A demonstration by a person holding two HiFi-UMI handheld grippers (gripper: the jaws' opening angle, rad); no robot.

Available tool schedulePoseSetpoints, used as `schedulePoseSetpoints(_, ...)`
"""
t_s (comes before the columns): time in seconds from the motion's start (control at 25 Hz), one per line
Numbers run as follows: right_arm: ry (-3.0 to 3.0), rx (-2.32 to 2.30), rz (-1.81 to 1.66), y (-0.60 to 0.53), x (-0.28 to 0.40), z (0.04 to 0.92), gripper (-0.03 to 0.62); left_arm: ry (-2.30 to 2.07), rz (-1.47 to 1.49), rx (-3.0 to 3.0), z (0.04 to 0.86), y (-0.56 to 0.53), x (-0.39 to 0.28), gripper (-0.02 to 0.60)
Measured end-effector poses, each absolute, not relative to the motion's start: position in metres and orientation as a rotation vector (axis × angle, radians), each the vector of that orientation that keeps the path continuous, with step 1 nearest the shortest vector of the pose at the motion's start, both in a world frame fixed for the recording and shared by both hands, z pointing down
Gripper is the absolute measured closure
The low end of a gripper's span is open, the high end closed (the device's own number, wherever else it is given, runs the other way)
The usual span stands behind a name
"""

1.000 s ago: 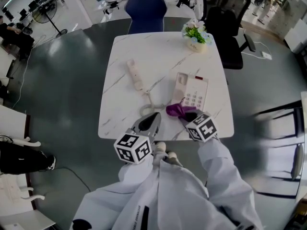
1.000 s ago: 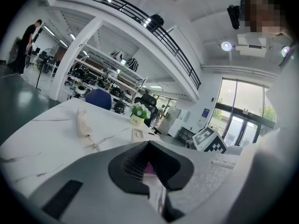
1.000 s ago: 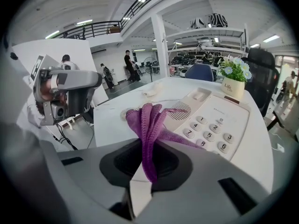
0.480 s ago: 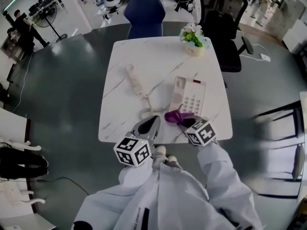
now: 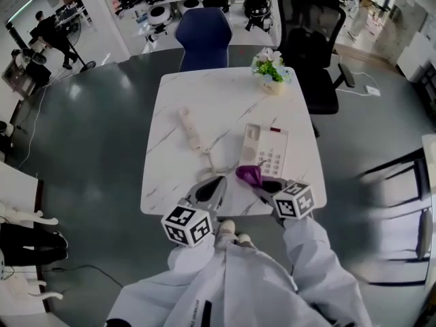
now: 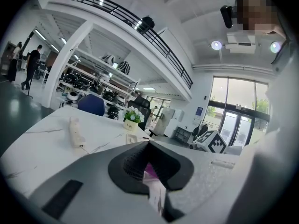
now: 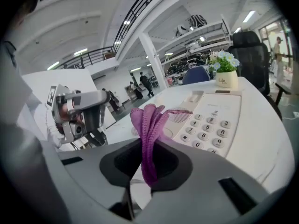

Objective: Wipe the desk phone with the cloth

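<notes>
Pinching the cloth at the phone's near edge

Right gripper [image 5: 266, 184] has its tongs pressed together on the purple cloth [image 7: 148, 125], which sticks up in a bunched fold out of the jaw notch. From the head view the cloth sits at the near-left corner of the desk phone [image 5: 267, 150], touching or just over its edge; cannot tell which. Right gripper view shows the keypad [image 7: 210, 127] just right of the cloth, uncovered.

Left gripper [image 5: 214, 185] hangs over the table's near edge, left of the cloth, tongs pressed together with nothing gripped. A sliver of purple shows through its notch, beyond the jaws.

Handset [image 5: 190, 128] is off the cradle, lying on the white marble table [image 5: 225, 87] well left of the phone. Coiled cord [image 5: 210, 159] loops between handset and phone, right in front of the left gripper's tip.

Flower pot [image 5: 270, 67] stands at the far right corner, well apart from the phone. Blue chair [image 5: 204, 27] and black office chair [image 5: 315, 39] sit beyond the far side. Two people [image 5: 49, 31] stand far off at upper left.
</notes>
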State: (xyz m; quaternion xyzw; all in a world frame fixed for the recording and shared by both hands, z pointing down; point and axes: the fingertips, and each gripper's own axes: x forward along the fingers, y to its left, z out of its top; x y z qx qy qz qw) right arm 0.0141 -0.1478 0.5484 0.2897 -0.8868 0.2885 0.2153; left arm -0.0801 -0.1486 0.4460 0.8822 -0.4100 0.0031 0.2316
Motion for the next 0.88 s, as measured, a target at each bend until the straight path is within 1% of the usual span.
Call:
schedulePoseSetpoints(0.4, -2.736, 1.08, 0.712, -0.162, 0.041, 0.481, 0.554, -1.124, -0.024, 2.543, 0.415, -0.156, -0.083, 0.584)
schedulePoseSetpoints(0.68, -2.811, 1.226, 0.652, -0.169, 0.06, 0.444, 0.554, -1.178, -0.035, 2.582, 0.4, -0.166, -0.093, 0.583)
schedulePoseSetpoints(0.88, -2.816, 1.313, 0.642, -0.172, 0.075, 0.433, 0.554, -1.205, -0.056, 2.594, 0.389, -0.168, -0.102, 0.583)
